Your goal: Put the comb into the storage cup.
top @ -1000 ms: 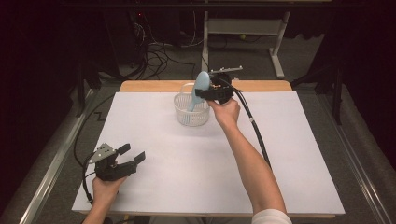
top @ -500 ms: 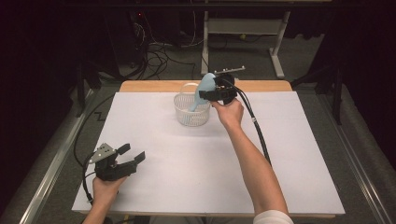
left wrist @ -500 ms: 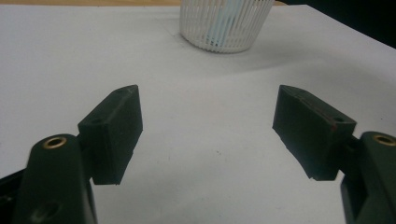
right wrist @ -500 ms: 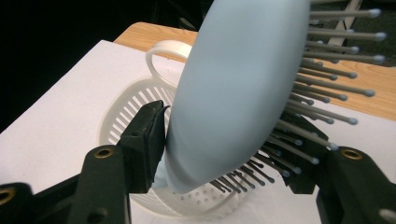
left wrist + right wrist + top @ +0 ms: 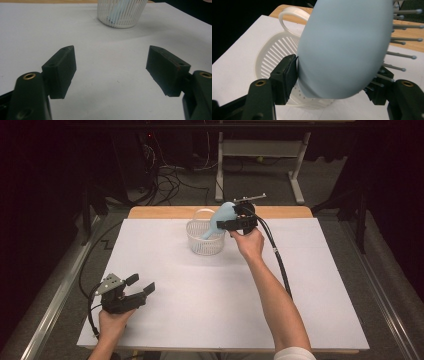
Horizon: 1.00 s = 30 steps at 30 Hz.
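High view first: we are working at a table [image 5: 320, 270] covered in white, and we are judging the job, putting the pale blue hairbrush [image 5: 221, 217] into the white slatted basket [image 5: 205, 239], as mostly done but not finished. We are holding the brush in the right gripper [image 5: 231, 223] at the basket's right rim, its handle end already dipping down inside while the head is leaning up and out toward the gripper. In the right gripper view we are seeing the jaws clamped across the brush head [image 5: 344, 47], one on the smooth back, the other among the bristles [image 5: 403, 40], with the basket [image 5: 272, 57] and its loop handle [image 5: 292, 15] right beneath. What is left, as we are reading it, is lowering a little more and letting go. We are resting the left gripper [image 5: 140, 287] on the near left of the table, well apart, its jaws spread wide and holding nothing; its own view is looking across bare table to the basket [image 5: 121, 12]. Nothing is lying between brush and basket; we are counting only the loop handle and the rim as possible snags for the bristles.
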### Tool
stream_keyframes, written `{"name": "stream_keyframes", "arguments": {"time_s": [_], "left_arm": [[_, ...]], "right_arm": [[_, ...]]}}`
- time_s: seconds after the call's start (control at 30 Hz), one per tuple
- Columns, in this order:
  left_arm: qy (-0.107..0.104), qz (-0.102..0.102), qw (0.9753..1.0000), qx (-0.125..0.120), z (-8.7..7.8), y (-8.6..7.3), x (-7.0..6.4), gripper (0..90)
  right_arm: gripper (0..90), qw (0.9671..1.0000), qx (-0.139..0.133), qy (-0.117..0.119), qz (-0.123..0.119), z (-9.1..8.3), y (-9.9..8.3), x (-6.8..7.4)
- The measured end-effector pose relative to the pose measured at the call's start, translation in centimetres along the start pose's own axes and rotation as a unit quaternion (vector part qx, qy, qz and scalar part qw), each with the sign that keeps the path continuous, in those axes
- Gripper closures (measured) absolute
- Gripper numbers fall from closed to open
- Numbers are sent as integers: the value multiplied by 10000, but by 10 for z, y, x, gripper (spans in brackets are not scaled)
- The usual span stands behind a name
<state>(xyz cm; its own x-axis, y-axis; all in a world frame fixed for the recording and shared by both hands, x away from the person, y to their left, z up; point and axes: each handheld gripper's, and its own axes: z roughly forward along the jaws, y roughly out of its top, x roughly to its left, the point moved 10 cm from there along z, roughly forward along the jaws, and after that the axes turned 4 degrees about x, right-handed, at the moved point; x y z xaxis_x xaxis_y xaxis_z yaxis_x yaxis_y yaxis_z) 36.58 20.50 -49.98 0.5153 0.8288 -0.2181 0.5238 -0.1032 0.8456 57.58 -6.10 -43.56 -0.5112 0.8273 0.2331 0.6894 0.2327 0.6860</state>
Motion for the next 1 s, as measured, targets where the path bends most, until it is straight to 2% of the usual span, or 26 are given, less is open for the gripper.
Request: {"name": "stream_keyframes", "arguments": {"time_s": [0.37,0.63,1.0], "left_arm": [[-6,8,10000,12,1,0,0,236],[14,6,10000,-3,0,0,0,236],[20,17,10000,-4,-1,0,0,236]], "right_arm": [[295,10000,76,-46,-45,-4,-3,0],[278,10000,-12,-64,-35,-6,-8,-5],[268,9999,-85,-93,-88,-13,-8,-6]]}}
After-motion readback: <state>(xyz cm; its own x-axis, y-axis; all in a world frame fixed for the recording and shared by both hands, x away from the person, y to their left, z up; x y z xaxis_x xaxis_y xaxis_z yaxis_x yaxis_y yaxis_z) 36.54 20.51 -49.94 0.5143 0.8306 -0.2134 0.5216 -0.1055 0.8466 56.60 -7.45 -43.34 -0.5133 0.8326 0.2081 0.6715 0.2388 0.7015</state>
